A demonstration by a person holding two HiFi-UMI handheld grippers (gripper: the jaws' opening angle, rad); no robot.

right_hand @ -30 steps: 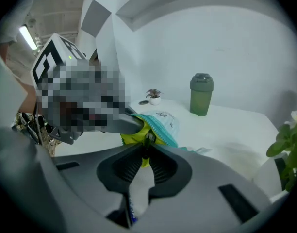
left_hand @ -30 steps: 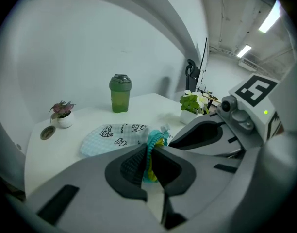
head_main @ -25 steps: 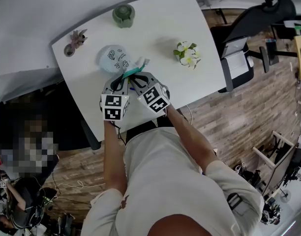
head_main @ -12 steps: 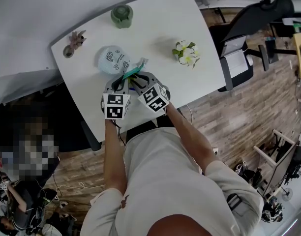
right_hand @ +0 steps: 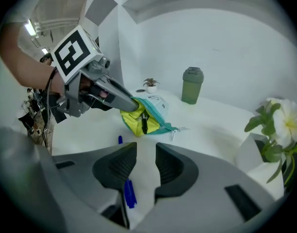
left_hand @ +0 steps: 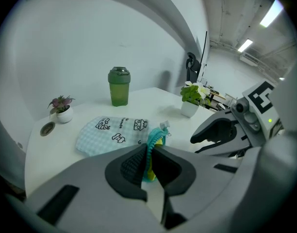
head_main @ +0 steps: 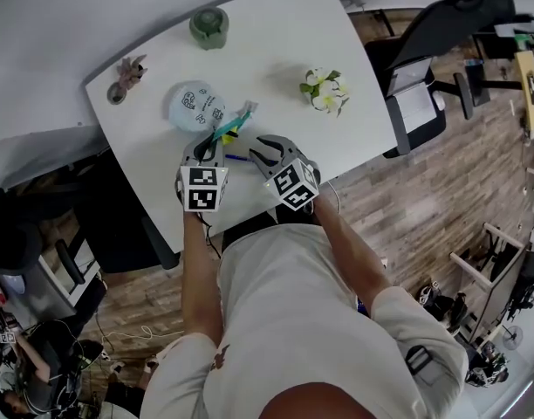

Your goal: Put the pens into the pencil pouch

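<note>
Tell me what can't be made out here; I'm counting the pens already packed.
- Inside the pouch, right gripper view: one dark pen shows; fabric hides anything deeper.
- Middle of the blue pen, right gripper view: hidden by the right tool, opening with nothing between its jaws.
- Pouch mouth, left gripper view: blocked by the left tool, shut on its edge.
- Pouch print, head view: too small.
</note>
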